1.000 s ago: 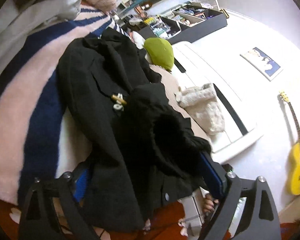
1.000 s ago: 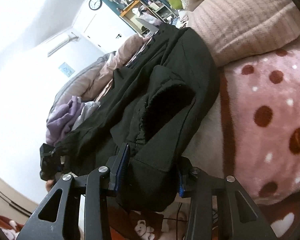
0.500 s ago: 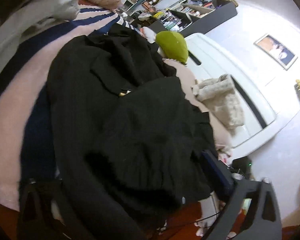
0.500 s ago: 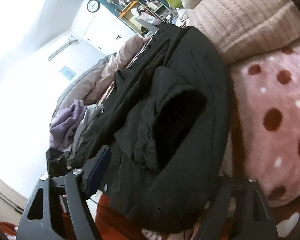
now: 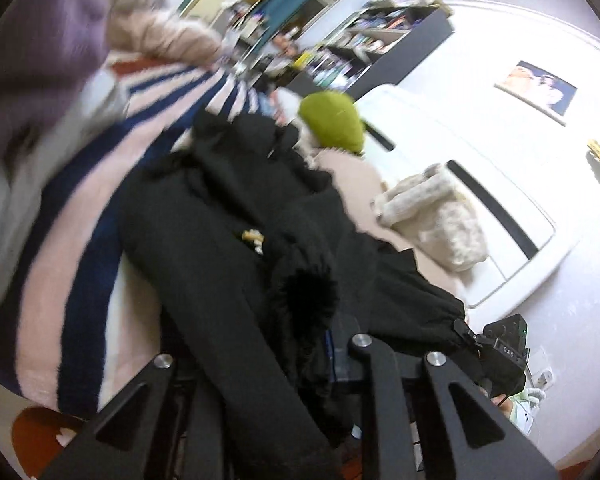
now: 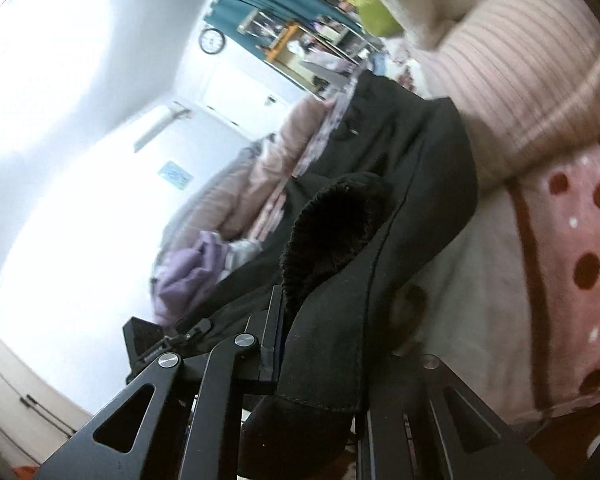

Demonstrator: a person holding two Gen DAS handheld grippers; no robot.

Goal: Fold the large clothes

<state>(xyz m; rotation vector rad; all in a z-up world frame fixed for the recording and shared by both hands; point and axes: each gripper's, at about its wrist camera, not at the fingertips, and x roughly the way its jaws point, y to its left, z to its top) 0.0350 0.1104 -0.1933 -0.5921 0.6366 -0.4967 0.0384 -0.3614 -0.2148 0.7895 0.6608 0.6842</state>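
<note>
**Both grippers closed on one black coat, hem end lifted**

Since the earlier frames your two grippers have both narrowed from a wide stance: the jaws have just been closing, with cloth between them. Your left gripper (image 5: 300,364) now pinches a thick fold of the black coat (image 5: 204,216) near a fleecy-lined cuff (image 5: 306,300). Your right gripper (image 6: 320,364) pinches the coat's hem edge, which bulges out below the fingers. Both views have tilted upward and are blurred.

Count: one coat, of dense matte wool-like cloth, with one pale toggle (image 5: 254,237) on its front. It lies lengthwise on the bed, its near end raised in your grippers.

Under it:
- one plush blanket (image 5: 60,240) in navy and pink stripes;
- one fleece blanket (image 6: 572,264), pink with dark red dots;
- one ribbed pink pillow (image 6: 520,80).

Beside it: one olive-green rounded cushion (image 5: 334,120), one cream shaggy garment (image 5: 432,216) and one lilac garment (image 6: 188,272), crumpled. One round wall clock (image 6: 212,41) hangs beyond.
</note>
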